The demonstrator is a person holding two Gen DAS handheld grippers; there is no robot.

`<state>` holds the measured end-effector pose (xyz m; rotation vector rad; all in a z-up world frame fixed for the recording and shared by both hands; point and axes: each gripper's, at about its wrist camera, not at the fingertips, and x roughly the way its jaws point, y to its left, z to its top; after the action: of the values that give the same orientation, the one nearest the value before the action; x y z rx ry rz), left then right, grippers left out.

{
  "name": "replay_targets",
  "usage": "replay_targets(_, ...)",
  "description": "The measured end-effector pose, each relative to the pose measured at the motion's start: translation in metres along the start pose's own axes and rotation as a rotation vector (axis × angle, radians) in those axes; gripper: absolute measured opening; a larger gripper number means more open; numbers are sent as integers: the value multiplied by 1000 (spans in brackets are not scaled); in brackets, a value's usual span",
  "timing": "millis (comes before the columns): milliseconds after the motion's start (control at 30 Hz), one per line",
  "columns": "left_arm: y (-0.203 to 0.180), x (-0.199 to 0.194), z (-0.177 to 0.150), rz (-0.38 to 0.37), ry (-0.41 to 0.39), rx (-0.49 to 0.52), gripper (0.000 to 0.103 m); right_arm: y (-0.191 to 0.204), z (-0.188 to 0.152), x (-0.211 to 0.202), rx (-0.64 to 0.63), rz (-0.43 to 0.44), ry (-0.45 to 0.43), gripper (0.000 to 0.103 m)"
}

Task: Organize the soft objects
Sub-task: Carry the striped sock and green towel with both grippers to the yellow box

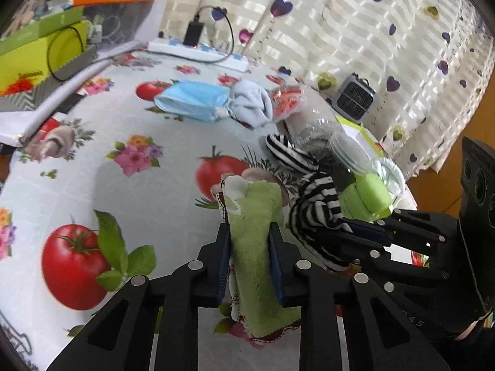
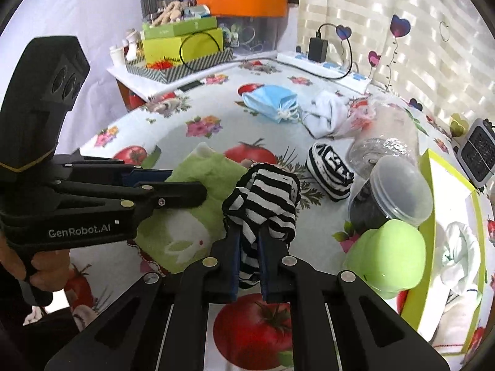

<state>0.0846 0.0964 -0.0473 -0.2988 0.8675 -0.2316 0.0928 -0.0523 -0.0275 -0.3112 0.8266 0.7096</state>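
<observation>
My left gripper (image 1: 250, 232) is shut on a green cloth (image 1: 256, 241) with a red scalloped edge and holds it above the tablecloth; the cloth also shows in the right wrist view (image 2: 201, 204). My right gripper (image 2: 249, 236) is shut on a black-and-white striped sock (image 2: 263, 198), which the left wrist view shows just right of the green cloth (image 1: 315, 207). A second striped sock (image 2: 329, 171) lies rolled on the table. A blue face mask (image 2: 270, 102) and a pale blue cloth (image 2: 328, 116) lie further back.
A lime-edged box (image 2: 448, 247) at the right holds a white cloth (image 2: 458, 253). A green lidded container (image 2: 386, 256), a dark jar with a clear lid (image 2: 393, 194) and a clear plastic jar (image 2: 386, 133) stand beside it. A power strip (image 2: 324, 65) and stacked boxes (image 2: 182, 46) are at the back.
</observation>
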Motion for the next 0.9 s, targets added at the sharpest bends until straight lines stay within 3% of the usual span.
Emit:
replay_targets(367,-24,-45,9,43,-120,35,22,-7,3,-53,55,20,-153,10)
replay_targets(900,-75,-69,20,-14,-184,107,22,-36,-7,-107,138,-60,-273,10)
